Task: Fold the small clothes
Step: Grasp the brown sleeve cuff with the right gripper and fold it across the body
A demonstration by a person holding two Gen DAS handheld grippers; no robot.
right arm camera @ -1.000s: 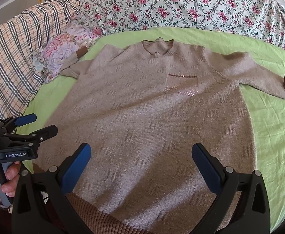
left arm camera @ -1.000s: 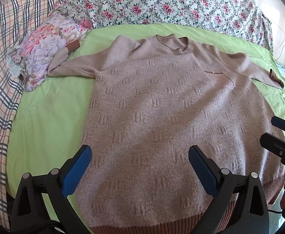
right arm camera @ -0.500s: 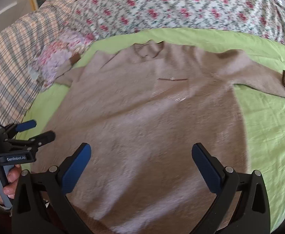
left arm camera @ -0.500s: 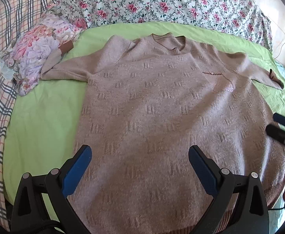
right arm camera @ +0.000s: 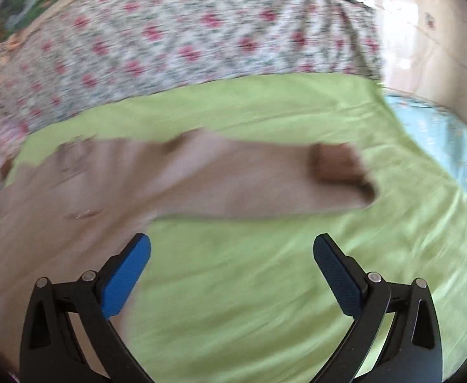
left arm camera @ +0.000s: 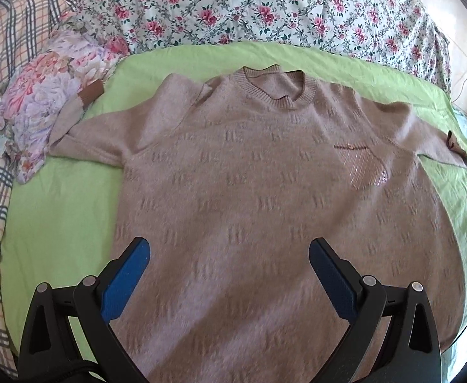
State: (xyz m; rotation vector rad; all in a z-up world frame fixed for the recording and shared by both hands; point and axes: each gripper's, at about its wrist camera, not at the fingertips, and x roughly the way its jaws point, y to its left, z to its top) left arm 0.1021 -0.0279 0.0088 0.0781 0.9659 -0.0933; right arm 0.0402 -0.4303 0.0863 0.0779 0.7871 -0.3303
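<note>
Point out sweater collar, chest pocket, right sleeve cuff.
sweater collar (left arm camera: 278,91): left wrist view, ribbed front edge of neckline.
chest pocket (left arm camera: 359,166): left wrist view, middle of shiny patch.
right sleeve cuff (right arm camera: 335,162): right wrist view, blurred brown ribbed band at sleeve end.

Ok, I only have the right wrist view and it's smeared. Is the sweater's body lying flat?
Observer: Yes, the sweater is spread flat on the green sheet, front up, with its collar at the far side.
Operator: What's at its left end?
Observer: The left-hand sleeve runs out sideways, and its brown cuff rests on a floral cloth pile.
Operator: Anything gripped on that side?
Observer: No, the left claw is open over the sweater's lower body.
</note>
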